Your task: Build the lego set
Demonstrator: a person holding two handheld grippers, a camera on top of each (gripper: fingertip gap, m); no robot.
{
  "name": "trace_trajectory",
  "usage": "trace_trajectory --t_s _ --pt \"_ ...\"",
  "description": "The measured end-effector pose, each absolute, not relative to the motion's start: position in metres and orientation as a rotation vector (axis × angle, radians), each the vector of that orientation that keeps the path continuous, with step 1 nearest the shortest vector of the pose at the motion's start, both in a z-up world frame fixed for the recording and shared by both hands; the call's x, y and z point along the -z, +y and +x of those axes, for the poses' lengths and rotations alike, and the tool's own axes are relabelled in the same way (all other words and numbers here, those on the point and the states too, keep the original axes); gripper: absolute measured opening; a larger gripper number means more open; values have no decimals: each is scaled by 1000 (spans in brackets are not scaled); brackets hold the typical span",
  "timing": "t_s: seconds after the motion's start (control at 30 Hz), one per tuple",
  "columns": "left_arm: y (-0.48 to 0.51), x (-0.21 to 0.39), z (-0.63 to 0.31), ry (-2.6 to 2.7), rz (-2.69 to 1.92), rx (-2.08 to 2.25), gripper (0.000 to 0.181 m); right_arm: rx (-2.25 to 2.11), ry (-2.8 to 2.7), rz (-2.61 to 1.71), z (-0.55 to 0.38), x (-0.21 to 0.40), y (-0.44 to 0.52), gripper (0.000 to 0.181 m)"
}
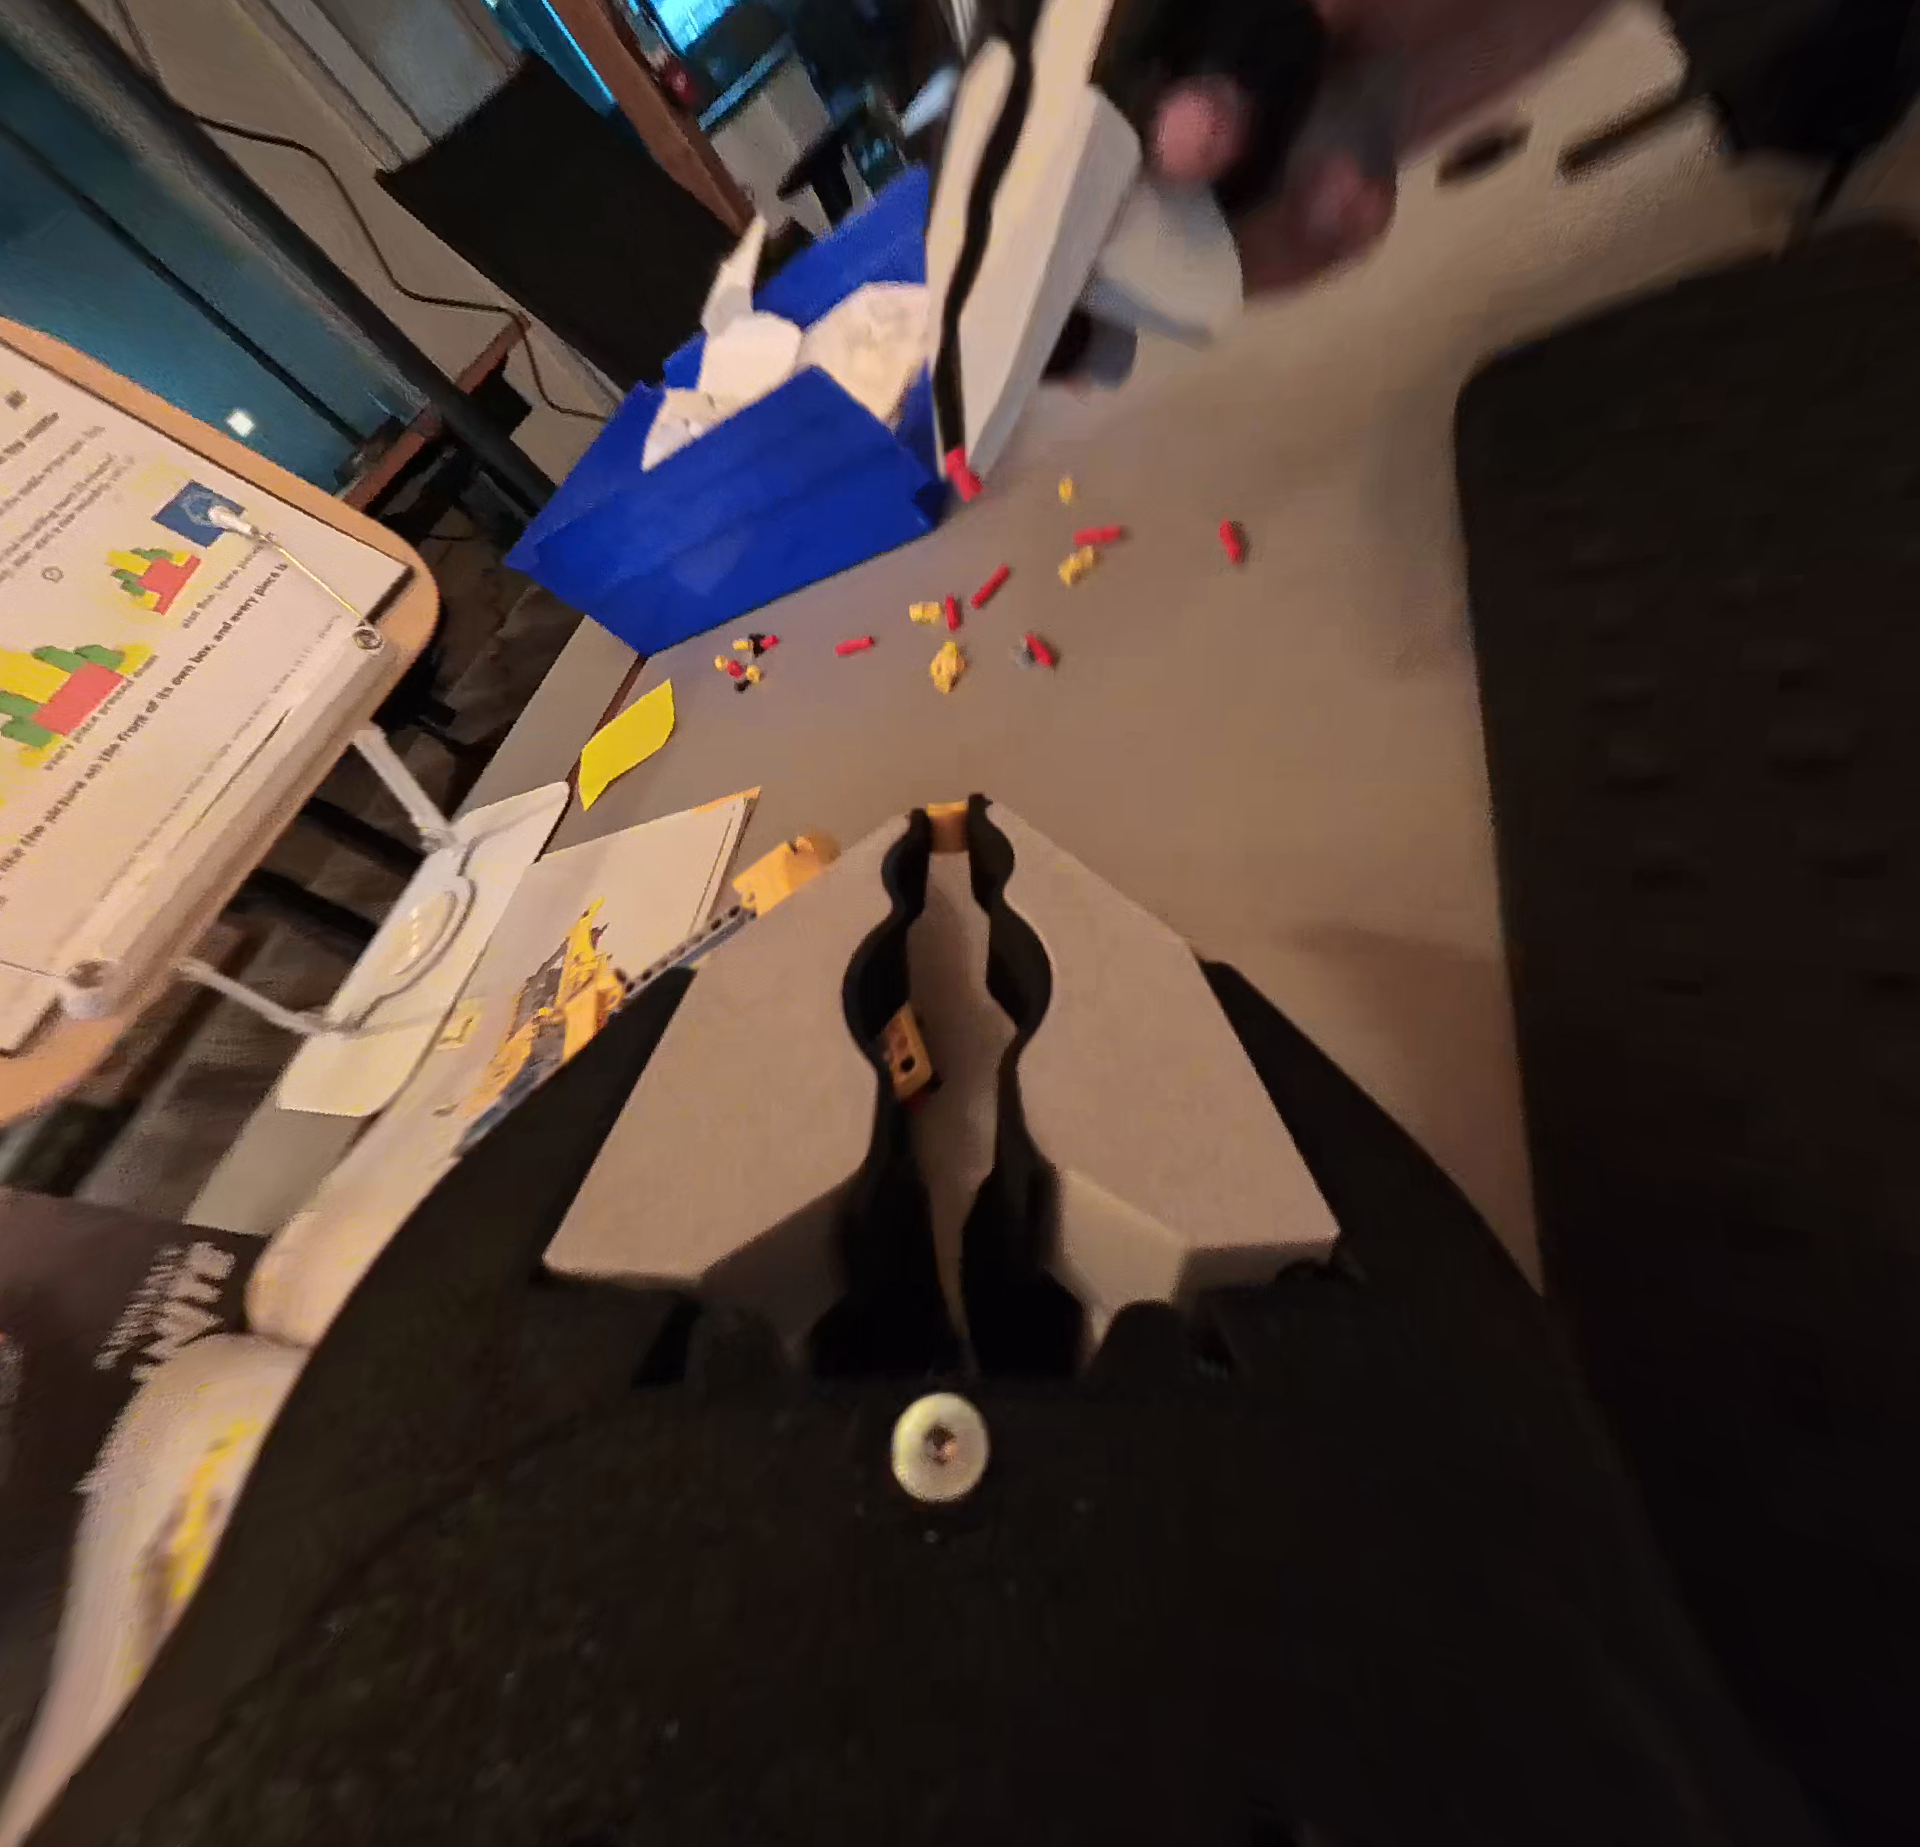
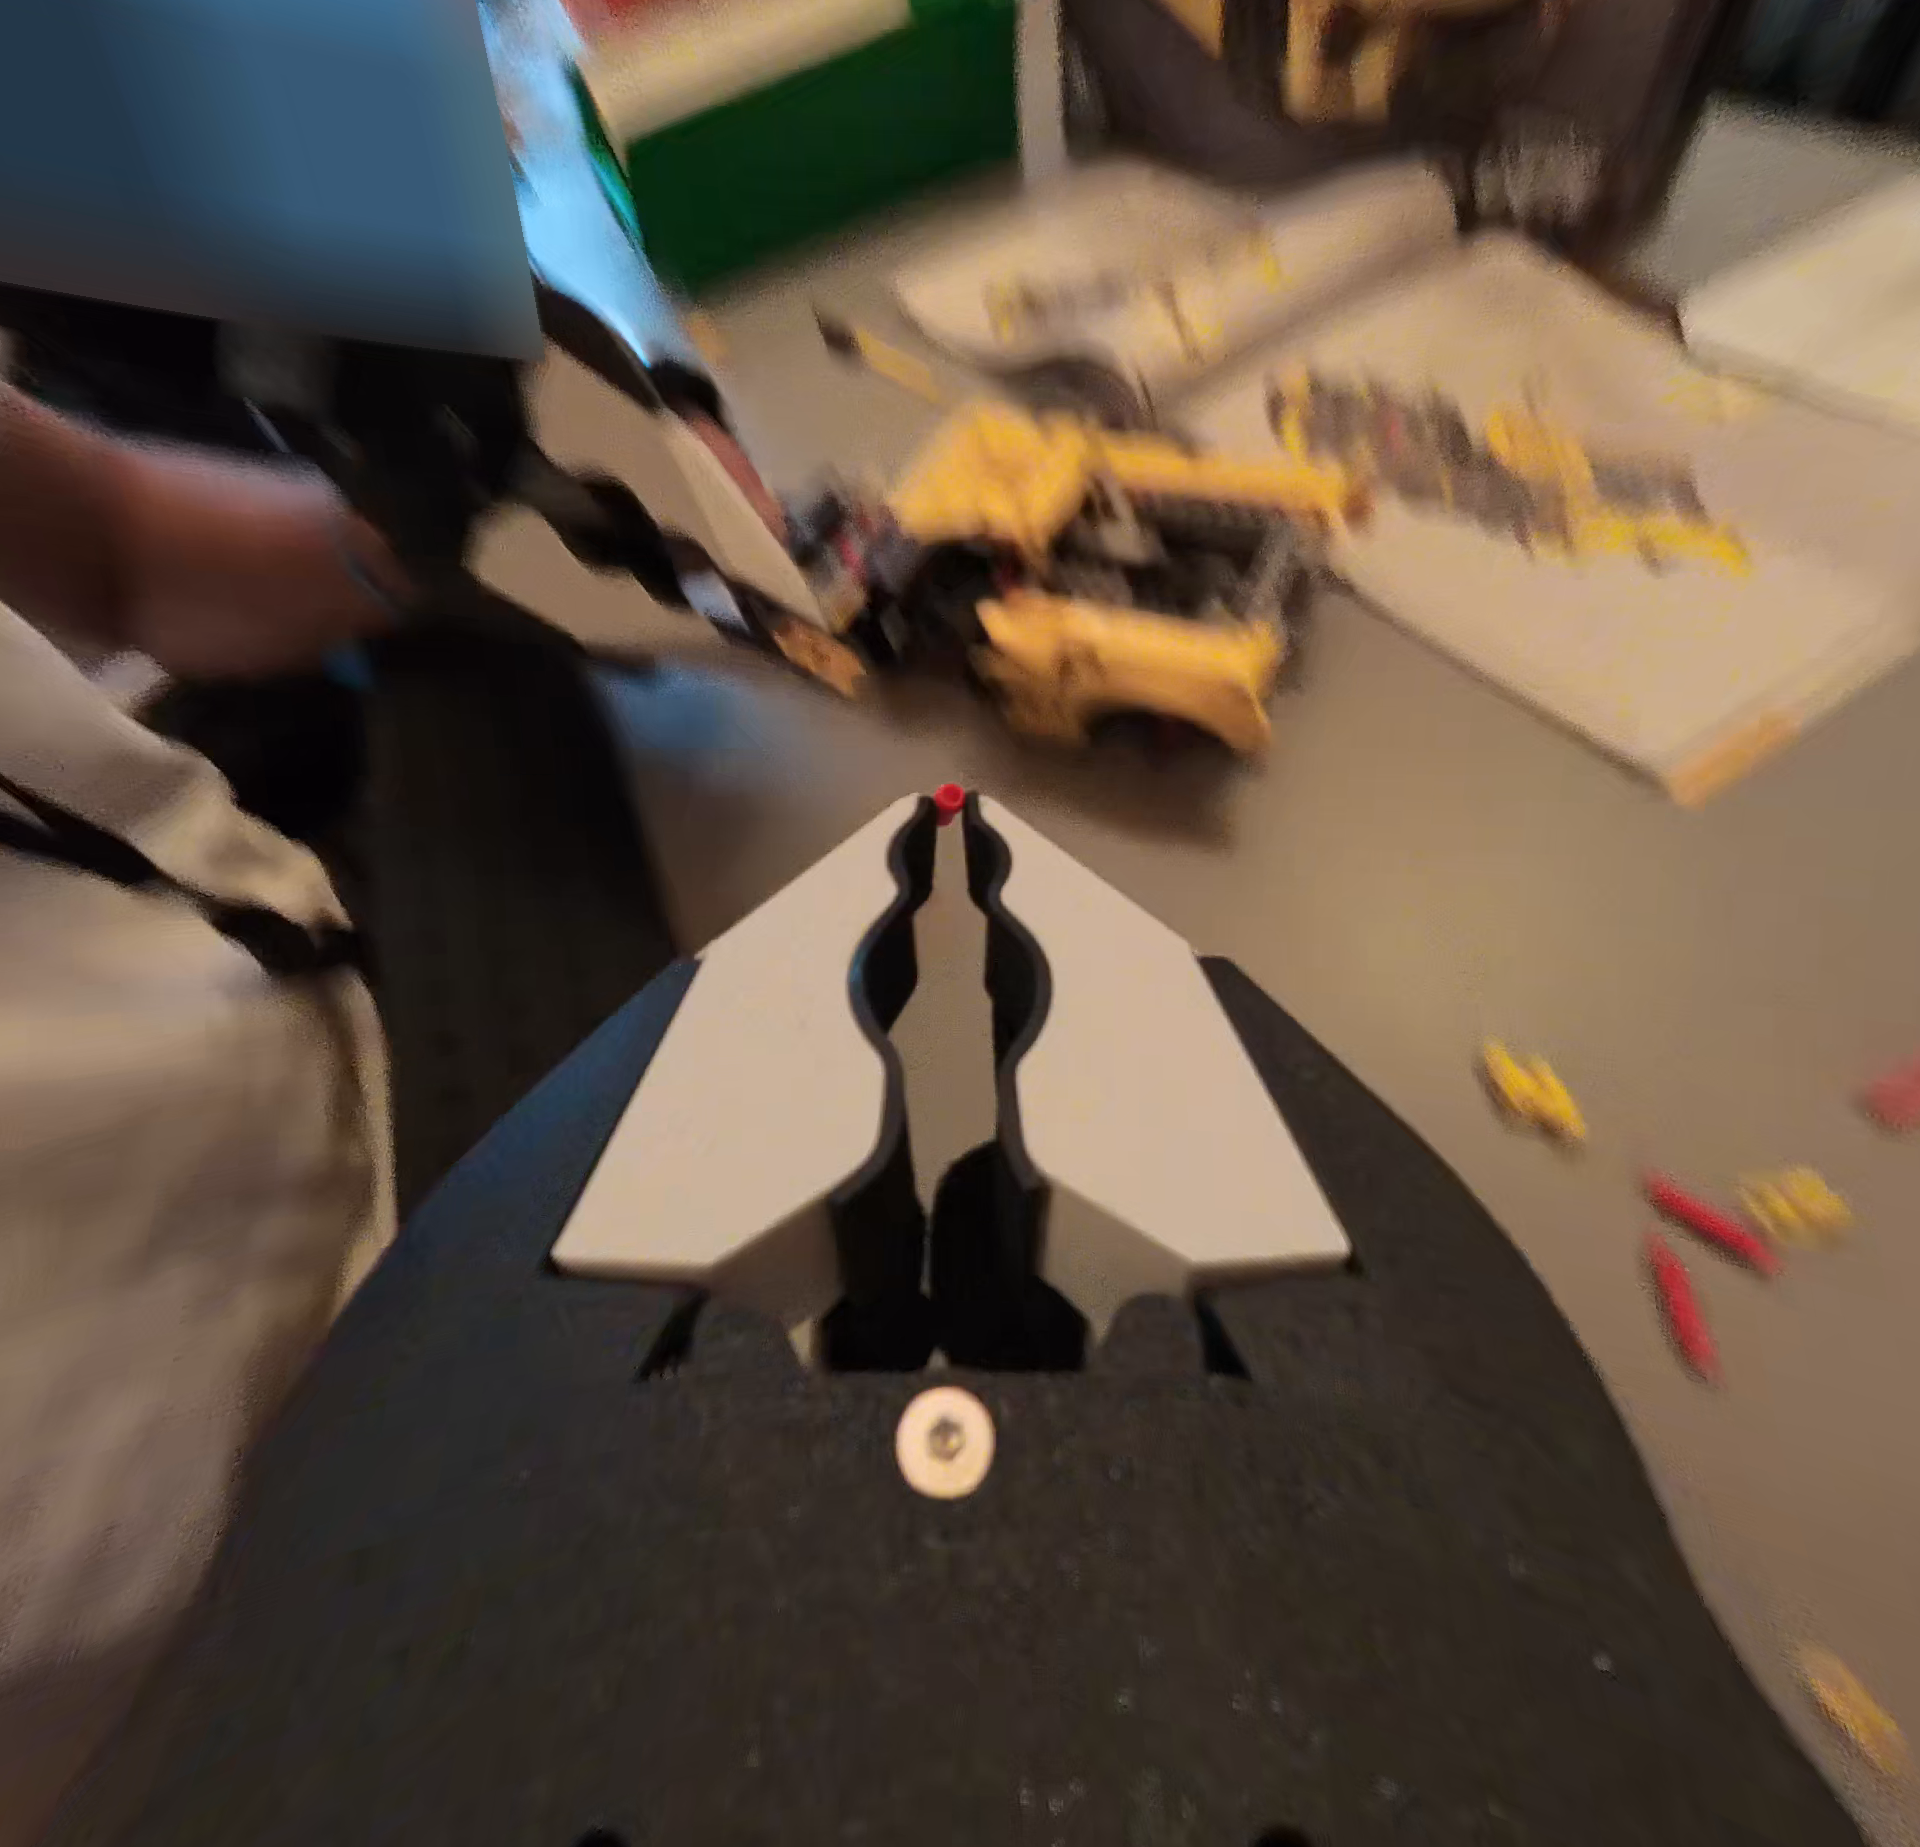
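yellow blocky model (image 2: 1091, 592) blurred; left gripper (image 1: 947, 823) pinches yellow piece (image 1: 947, 827); right gripper (image 2: 948, 806) nips red pin (image 2: 948, 803).

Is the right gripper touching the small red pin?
Touching. The right wrist view shows the red pin pinched between the right gripper fingertips.

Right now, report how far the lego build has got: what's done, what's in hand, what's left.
Done: a yellow and black vehicle stands partly built beside the open manual. In hand: the right tool is shut on a red pin; the left tool is shut on a yellow piece. Left: loose red and yellow parts lie scattered on the table.
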State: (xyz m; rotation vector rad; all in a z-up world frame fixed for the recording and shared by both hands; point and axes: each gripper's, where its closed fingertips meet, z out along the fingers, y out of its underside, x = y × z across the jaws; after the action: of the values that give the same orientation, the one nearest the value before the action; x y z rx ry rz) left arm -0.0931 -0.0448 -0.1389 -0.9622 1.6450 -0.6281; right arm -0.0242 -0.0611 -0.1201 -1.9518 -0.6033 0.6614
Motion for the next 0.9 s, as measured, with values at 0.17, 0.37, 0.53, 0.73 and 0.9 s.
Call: trace_trajectory --t_s 0.17,0.37,0.53,0.73,0.9 --pt "-43 117 -95 1509 -1058 883 7 -776 -528 -1733 -91 95 -42 4" --pt "-43 113 -97 1495 -1060 922 7 -592 -553 -1745 -101 101 -37 3" --pt "-46 113 -96 1511 -1031 862 7 -557 -593 -1770 -106 107 -38 3" --pt "-42 116 -96 1526 -1036 783 6 -494 -616 -1810 -105 112 -35 3" --pt "-41 115 -98 1533 -981 643 6 -438 -633 -1856 -108 113 -36 2"
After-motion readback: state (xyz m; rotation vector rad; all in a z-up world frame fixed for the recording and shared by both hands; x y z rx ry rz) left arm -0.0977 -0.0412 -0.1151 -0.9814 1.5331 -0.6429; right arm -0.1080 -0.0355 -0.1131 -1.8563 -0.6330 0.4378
